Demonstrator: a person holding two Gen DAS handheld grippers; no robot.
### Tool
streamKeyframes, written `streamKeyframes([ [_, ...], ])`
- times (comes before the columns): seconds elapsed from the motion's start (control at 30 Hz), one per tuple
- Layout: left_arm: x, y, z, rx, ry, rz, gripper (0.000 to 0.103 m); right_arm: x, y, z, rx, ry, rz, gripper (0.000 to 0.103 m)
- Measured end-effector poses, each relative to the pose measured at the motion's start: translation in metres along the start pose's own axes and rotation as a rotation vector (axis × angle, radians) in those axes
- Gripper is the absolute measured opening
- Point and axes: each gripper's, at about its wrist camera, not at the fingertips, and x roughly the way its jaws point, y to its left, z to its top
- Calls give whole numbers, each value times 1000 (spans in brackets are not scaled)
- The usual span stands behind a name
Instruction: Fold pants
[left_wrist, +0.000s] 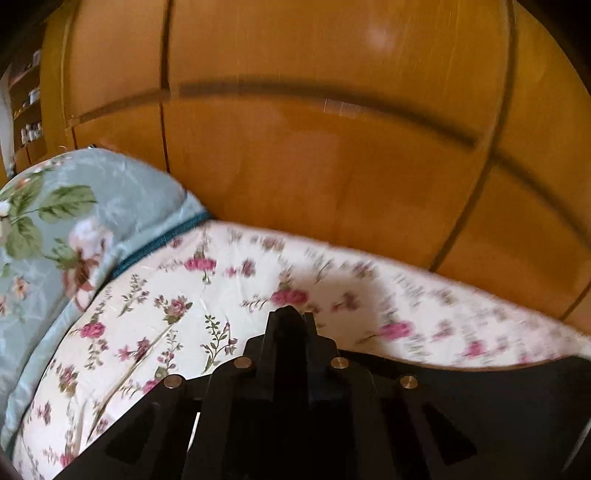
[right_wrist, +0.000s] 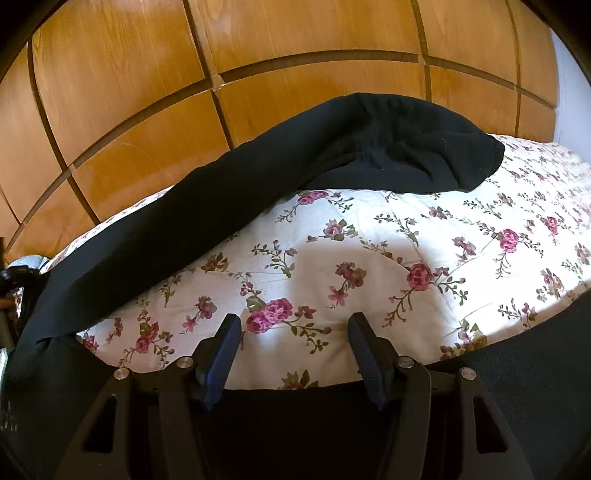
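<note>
Nearest the lens, right wrist view: right gripper (right_wrist: 293, 325), jaws standing well apart, blue pads bare. Nothing between them but the floral bedsheet (right_wrist: 369, 258). Dark cloth fills the bottom edge under the gripper body; likely more of the pants, cannot confirm.

Pants (right_wrist: 221, 206): black, lying on the bed in a long band from 8 o'clock up to 1 o'clock of the right view. Bunched wide end, probably the waist, sits at 1 o'clock near the wooden wardrobe doors (right_wrist: 129, 92). The narrow leg end runs down to 8 o'clock and off the bed edge. The garment is not flat; one leg appears draped over the other, with creases at the bunch.

Left wrist view, motion-blurred: left gripper (left_wrist: 291, 314), fingers brought together at 6 o'clock with no gap showing. A black sheet of cloth spreads from beside the gripper toward 4 o'clock. Whether the tips pinch that cloth cannot be told; the contact point is hidden behind the fingers. Green floral pillow (left_wrist: 55, 229) at 9 o'clock, sheet ahead.

Step in hand, my judgement: early. The pants are still being laid out or gathered, and no fold is made. The left looks to be at the leg end; the right is idle and empty over bare sheet.

Next move calls for: the right to travel toward 12–1 o'clock to the bunched end and take an edge, so both ends can be tensioned and the legs aligned. Watch for the leg end dragging off the mattress.
</note>
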Motion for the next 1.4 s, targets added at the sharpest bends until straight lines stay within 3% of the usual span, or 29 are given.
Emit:
streamKeyframes([
  [0.27, -124, 22, -31, -146, -151, -235, 10, -2, -1, 1, 9, -1, 4, 61],
  [0.4, -175, 42, -78, -244, -176, -302, 10, -2, 0, 1, 11, -1, 3, 61],
  [0.5, -195, 51, -121, -287, -170, -303, 10, -2, 0, 1, 11, -2, 5, 61],
  [0.57, -196, 57, -144, -312, -163, -292, 10, -2, -1, 1, 15, -3, 7, 61],
  [0.7, -172, 70, -184, -378, -78, -251, 10, -4, -2, 1, 19, -4, 5, 61],
  [0.77, -153, 74, -197, -393, -24, -241, 10, -4, 0, 1, 11, 10, -3, 61],
  [0.87, -149, 75, -201, -396, -35, -260, 10, -8, 12, 7, -30, 55, 2, 65],
  [1.0, -146, 77, -204, -402, -47, -290, 10, -27, 52, 35, -132, -2, 105, 65],
  [1.1, -145, 78, -205, -406, -50, -300, 10, -21, 88, 72, -135, 2, 246, 66],
  [1.27, -147, 81, -208, -418, -60, -316, 10, 52, 120, 126, 49, 170, 299, 68],
  [1.4, -148, 80, -211, -419, -67, -325, 10, 101, 115, 136, 237, 236, 195, 67],
])
